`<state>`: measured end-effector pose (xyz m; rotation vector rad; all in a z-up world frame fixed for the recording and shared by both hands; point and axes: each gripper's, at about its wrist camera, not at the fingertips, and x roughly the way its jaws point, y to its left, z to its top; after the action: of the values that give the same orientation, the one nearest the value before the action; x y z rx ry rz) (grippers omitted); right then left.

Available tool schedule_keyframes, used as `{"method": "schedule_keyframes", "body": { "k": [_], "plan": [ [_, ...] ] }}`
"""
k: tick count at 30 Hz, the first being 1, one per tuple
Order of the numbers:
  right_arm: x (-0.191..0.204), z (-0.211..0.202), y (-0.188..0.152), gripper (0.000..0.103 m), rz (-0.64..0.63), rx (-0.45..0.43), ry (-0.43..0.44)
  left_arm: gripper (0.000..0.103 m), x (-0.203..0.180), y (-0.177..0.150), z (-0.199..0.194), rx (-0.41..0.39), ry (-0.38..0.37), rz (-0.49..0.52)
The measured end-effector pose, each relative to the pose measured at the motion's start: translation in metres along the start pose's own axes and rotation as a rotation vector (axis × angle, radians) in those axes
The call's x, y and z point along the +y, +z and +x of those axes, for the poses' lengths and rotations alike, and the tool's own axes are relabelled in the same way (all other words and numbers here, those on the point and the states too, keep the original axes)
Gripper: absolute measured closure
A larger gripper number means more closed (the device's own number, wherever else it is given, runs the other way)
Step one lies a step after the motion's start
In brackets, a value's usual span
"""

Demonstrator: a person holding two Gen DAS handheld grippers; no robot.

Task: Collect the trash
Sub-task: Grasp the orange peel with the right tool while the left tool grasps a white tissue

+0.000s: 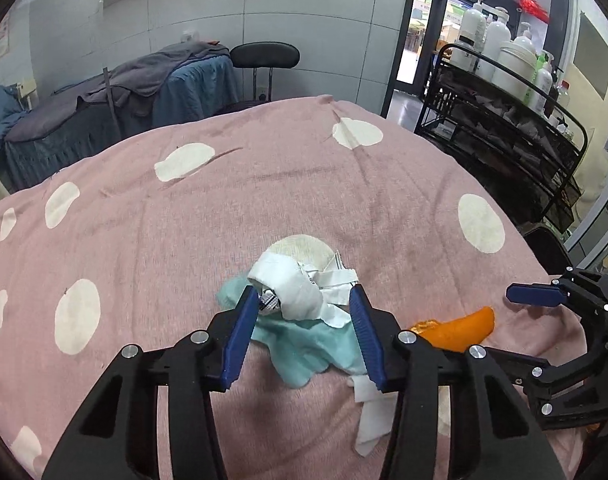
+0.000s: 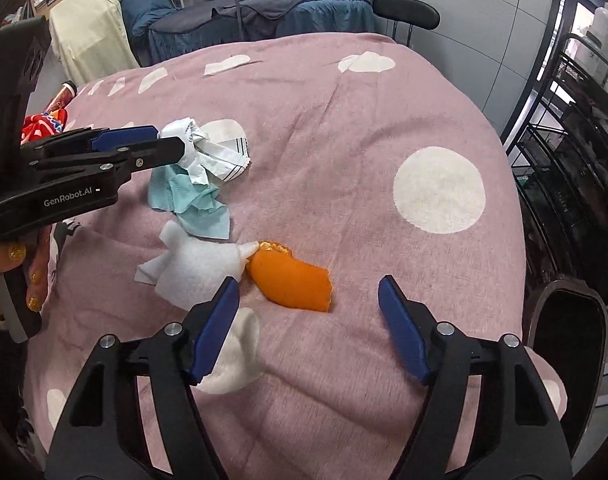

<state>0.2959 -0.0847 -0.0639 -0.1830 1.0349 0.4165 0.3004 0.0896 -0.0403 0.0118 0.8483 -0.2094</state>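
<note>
Left gripper (image 1: 304, 300): jaws apart, straddling the crumpled white paper (image 1: 299, 292). The left pad looks to be touching the wad's edge and the right pad is close beside it; I can't tell if they press, so no confirmed clamp.

The paper sits centre frame in the left view, on top of a teal cloth scrap (image 1: 312, 348). A white tissue (image 1: 370, 416) trails out lower right, under my right finger.

Right gripper (image 2: 308, 286): jaws wide apart, nothing held. The orange peel (image 2: 291, 280) lies on the blanket between the fingertips, centre frame, closer to the left pad and touching neither. The tissue is just left of the peel and touches its end. A second white wad (image 2: 235, 360) sits lower left, partly behind my left finger.

Everything rests on a pink blanket with white dots (image 2: 384, 128).

In the right view, the hand (image 2: 7, 276) holding the left gripper is at the left edge. A red wrapper and can (image 2: 51, 116) are at upper left.

Far: black wire shelf with white bottles (image 1: 504, 92) upper right in the left view; a bed with blue covers (image 1: 103, 108) and a black chair (image 1: 263, 56) at the top.
</note>
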Motion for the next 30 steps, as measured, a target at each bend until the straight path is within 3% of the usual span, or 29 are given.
{"method": "schedule_keyframes", "body": {
  "k": [4,6,10,12,15,20,21,22,23,24,28,30],
  "plan": [
    [-0.004,0.014,0.003,0.042,0.017,0.047,0.01,0.066,0.002,0.002,0.01,0.02,0.013,0.004],
    [-0.004,0.018,0.003,0.065,0.029,0.063,0.047,0.078,0.004,0.002,0.012,0.028,0.012,-0.002],
    [0.004,0.021,-0.002,0.071,-0.002,0.062,0.049,0.09,0.005,-0.002,0.012,0.032,-0.002,-0.014],
    [0.005,0.017,-0.005,0.082,0.003,0.044,0.057,0.096,0.003,-0.003,0.009,0.022,-0.004,-0.015],
    [0.003,0.009,-0.008,0.089,0.029,0.014,0.08,0.097,0.001,-0.004,0.003,0.001,-0.014,-0.017],
    [0.004,0.0,-0.011,0.094,0.035,-0.018,0.089,0.097,-0.003,0.002,-0.003,-0.037,-0.001,-0.011],
    [0.005,-0.002,-0.012,0.095,0.037,-0.025,0.092,0.091,-0.004,0.005,-0.002,-0.037,0.001,-0.009],
    [0.005,-0.005,-0.012,0.096,0.039,-0.032,0.097,0.083,-0.005,0.007,0.001,-0.032,0.001,-0.007],
    [0.006,-0.006,-0.012,0.097,0.037,-0.036,0.098,0.059,-0.006,0.009,0.003,-0.031,0.003,-0.003],
    [0.008,-0.007,-0.013,0.097,0.033,-0.04,0.097,0.043,-0.008,0.012,0.006,-0.035,0.008,0.006],
    [0.009,-0.015,-0.016,0.098,0.033,-0.062,0.1,0.044,-0.015,0.018,0.023,-0.007,0.032,0.05],
    [0.009,-0.019,-0.019,0.098,0.038,-0.069,0.101,0.064,-0.021,0.018,0.032,0.023,0.038,0.088]
  ]
}}
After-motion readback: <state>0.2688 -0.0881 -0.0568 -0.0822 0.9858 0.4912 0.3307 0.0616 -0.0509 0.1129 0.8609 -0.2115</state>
